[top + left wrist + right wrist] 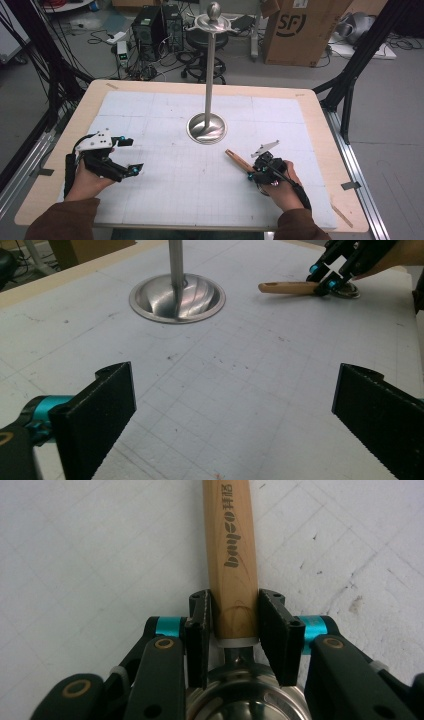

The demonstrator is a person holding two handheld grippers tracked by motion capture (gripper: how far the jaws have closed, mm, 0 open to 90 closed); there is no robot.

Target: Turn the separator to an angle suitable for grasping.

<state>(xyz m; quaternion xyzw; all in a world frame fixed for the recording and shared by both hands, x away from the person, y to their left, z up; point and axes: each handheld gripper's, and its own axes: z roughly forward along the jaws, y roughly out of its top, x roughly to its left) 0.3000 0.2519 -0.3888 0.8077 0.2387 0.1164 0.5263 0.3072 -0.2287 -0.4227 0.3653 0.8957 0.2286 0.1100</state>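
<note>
Wooden handle [229,555] of a utensil is the thing being worked on, and it lies flat on the white gridded mat [165,185], in front and to the right of the metal stand [207,126]. Going from left to right relative to this stand: the left gripper [128,155] is well to the left and in front of the round base, resting low over the mat, its jaws spread wide with nothing between them. The stand rises upright from the middle of the mat. On the right of the stand, the right gripper [234,625] is clamped on the wooden handle near its metal end [245,700], both pads pressing the wood from each side. The handle points from this gripper toward the stand base.
</note>
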